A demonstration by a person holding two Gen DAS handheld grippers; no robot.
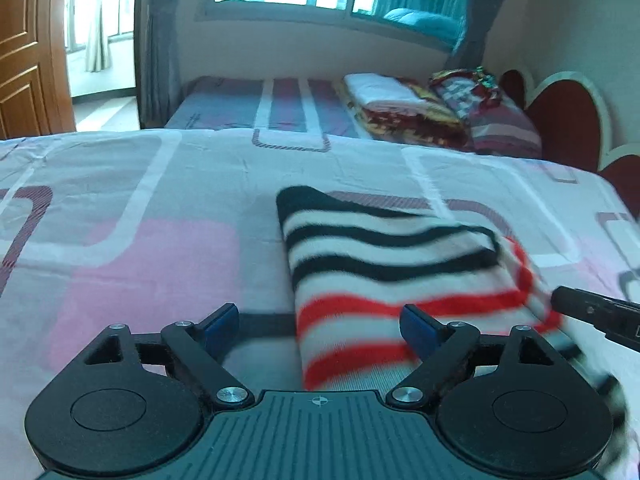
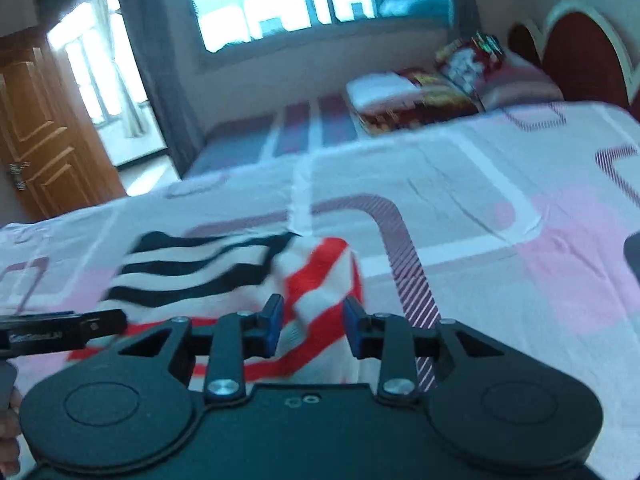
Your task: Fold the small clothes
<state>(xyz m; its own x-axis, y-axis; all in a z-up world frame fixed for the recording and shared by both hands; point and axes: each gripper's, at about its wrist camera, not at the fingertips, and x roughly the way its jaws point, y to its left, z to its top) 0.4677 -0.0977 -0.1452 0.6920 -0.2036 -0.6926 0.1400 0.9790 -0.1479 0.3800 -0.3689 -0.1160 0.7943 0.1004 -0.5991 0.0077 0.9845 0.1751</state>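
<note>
While the folded striped garment (image 1: pixel 384 276) is lying on the bed (image 1: pixel 140 208) toward its near edge, the left tool (image 1: pixel 318 326) is hovering over the garment's near end with jaws standing wide and empty, and the right tool (image 2: pixel 314 326) is standing partly open over its red-striped side, pads not pressing cloth.

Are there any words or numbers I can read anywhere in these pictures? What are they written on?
Light lettering on the black body of the left hand-held gripper, seen at the left edge of the right wrist view: too blurred to read.
Striped garment: no words.
Bedsheet: a pattern only, no words.
Nothing else carries readable text.
</note>
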